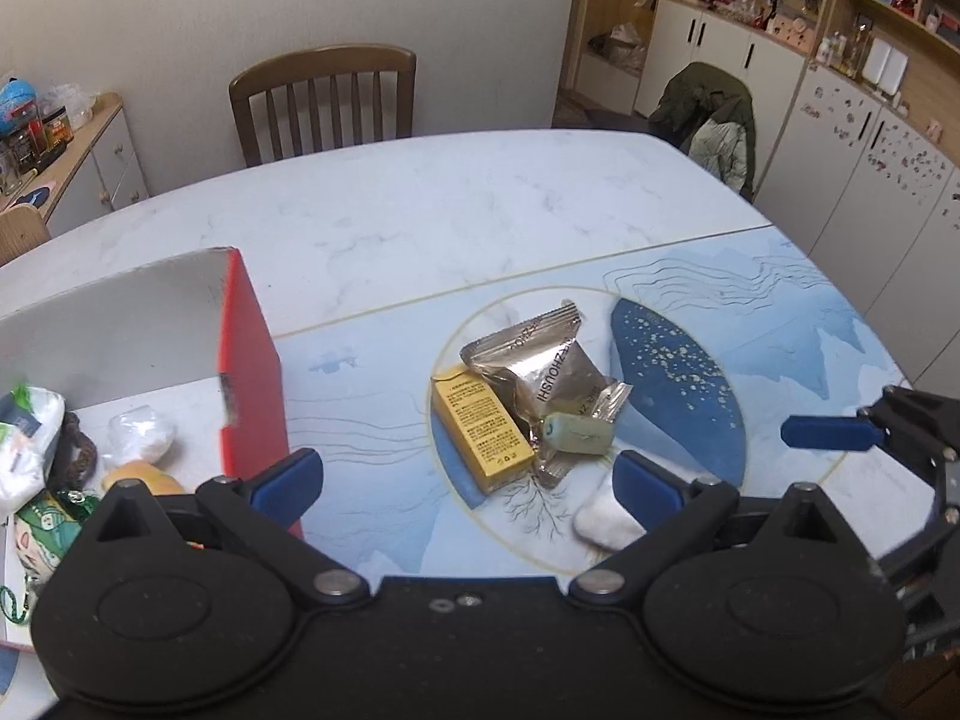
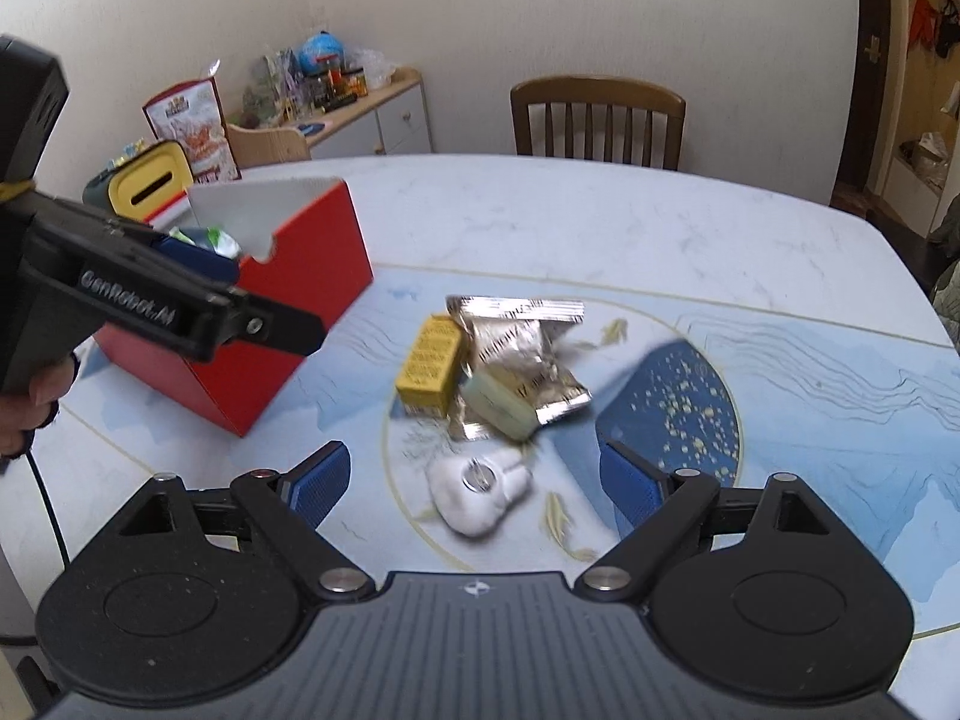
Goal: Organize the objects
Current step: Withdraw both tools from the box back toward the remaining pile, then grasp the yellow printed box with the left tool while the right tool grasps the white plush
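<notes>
Currently I read both tools as empty. My left gripper (image 1: 467, 477) has its blue pads spread wide, nothing between them, hovering just short of the yellow cardboard box (image 1: 482, 432) that I take as landmark. My right gripper (image 2: 474, 483) is likewise wide open over the white fluffy plush piece with a metal ring (image 2: 477, 495), pads not touching it.

Relative to the yellow box: crinkled silver foil snack packet (image 1: 543, 369) touching its right side; pale green rectangular eraser-like block (image 1: 579, 433) lying on the packet's near corner, just right of the box; white plush nearer the cameras, apart from it. Red open-topped cardboard bin (image 2: 273, 312) stands left of the box, well apart, already holding several small items. All rest on the pale blue patterned table (image 1: 420, 228).
</notes>
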### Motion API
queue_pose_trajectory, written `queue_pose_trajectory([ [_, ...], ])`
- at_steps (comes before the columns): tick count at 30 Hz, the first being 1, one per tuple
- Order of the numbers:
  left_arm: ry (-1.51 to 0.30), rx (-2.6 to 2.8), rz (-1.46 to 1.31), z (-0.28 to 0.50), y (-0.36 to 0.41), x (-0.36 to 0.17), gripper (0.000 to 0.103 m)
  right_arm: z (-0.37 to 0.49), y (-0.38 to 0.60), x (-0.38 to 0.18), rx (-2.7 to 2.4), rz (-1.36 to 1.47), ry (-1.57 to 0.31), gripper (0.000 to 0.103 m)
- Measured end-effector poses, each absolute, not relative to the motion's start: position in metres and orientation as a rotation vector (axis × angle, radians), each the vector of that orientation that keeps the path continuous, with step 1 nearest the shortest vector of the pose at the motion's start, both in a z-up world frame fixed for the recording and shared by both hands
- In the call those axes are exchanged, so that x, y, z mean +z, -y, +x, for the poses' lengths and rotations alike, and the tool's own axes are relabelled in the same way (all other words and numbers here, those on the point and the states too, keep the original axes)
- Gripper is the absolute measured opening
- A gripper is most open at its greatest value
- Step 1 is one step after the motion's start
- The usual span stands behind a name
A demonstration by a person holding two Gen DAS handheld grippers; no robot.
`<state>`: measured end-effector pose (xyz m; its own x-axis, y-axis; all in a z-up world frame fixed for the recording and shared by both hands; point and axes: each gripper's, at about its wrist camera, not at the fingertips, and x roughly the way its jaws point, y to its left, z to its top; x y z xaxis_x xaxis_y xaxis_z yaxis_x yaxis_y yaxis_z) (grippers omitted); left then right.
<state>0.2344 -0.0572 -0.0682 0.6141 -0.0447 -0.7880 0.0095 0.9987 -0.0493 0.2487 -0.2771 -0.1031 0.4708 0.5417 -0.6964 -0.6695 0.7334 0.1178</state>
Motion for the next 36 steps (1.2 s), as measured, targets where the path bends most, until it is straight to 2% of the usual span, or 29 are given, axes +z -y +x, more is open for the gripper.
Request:
queue_pose_trajectory([
  [28, -1.010, 0.147, -0.017, 0.302, 0.072, -0.135, 0.100, 0.272, 0.261, -0.156, 0.849, -0.204, -0.854, 0.091],
  [36, -1.030, 0.182, -0.052, 0.309, 0.065, -0.149, 0.086, 0.280, 0.252, -0.164, 0.858, -0.222, -0.856, 0.091],
])
